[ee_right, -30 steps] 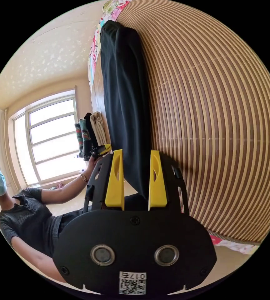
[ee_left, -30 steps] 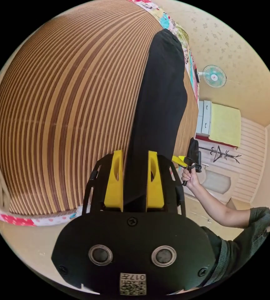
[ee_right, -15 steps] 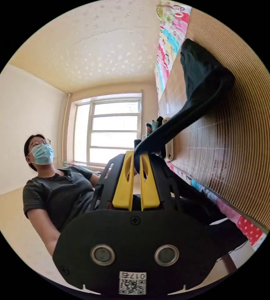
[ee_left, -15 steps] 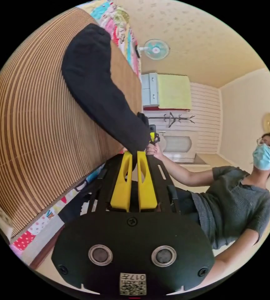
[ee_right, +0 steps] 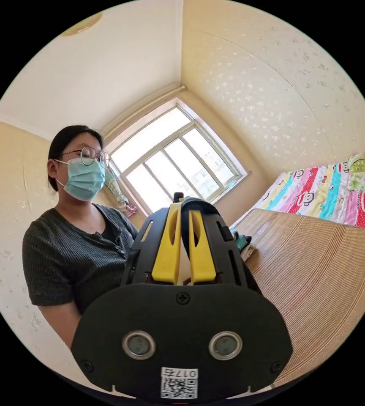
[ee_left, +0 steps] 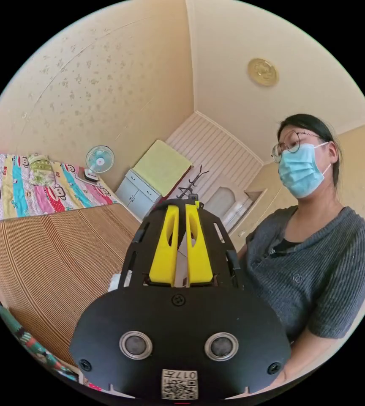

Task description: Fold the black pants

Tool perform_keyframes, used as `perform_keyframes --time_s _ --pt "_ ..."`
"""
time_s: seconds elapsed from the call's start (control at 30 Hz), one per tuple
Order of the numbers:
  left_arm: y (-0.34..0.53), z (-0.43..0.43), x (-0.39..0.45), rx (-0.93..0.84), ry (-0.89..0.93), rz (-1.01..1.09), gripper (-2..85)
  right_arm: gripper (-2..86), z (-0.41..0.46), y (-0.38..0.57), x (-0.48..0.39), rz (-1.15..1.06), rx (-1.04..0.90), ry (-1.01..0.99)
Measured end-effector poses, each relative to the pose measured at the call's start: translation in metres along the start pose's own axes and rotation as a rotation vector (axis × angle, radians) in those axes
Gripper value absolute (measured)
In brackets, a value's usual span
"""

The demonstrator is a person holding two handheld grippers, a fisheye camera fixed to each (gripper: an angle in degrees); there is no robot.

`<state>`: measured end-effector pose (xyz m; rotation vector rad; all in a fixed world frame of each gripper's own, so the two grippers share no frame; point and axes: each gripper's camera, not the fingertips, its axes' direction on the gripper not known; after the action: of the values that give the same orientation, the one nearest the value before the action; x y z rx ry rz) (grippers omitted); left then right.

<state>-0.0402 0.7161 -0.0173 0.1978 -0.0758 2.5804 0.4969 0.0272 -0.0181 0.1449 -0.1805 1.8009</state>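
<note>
Both hand-held grippers, left (ee_left: 181, 208) and right (ee_right: 185, 207), have their yellow jaws clamped on thin black pants fabric (ee_right: 199, 206); striped bamboo bed mat (ee_right: 317, 262) at 3 o'clock.

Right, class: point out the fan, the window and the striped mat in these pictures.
fan (ee_left: 99, 159): left gripper view, on the middle of its round guard.
window (ee_right: 178, 163): right gripper view, on a pane near the frame's middle.
striped mat (ee_right: 317, 270): right gripper view, on its bare striped surface.
</note>
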Motion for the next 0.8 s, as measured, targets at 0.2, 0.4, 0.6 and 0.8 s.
perform_keyframes --time_s 0.2,0.4,0.6,0.8 --pt "-0.050 0.029 -0.072 0.013 -0.224 -0.221 1.4 1.1 0.020 -0.039 0.110 0.246 -0.028 0.268" --pt "-0.059 0.065 -0.196 -0.064 -0.326 -0.385 2.7 1.4 0.044 -0.020 0.231 0.419 -0.077 0.325" --pt "0.061 0.105 -0.257 -0.344 -0.438 -0.555 3.9 2.6 0.081 0.133 0.268 0.579 -0.348 0.400" --pt "0.275 0.119 -0.267 -0.548 -0.395 -1.004 5.5 8.0 0.073 0.347 0.280 1.099 -0.482 0.461"
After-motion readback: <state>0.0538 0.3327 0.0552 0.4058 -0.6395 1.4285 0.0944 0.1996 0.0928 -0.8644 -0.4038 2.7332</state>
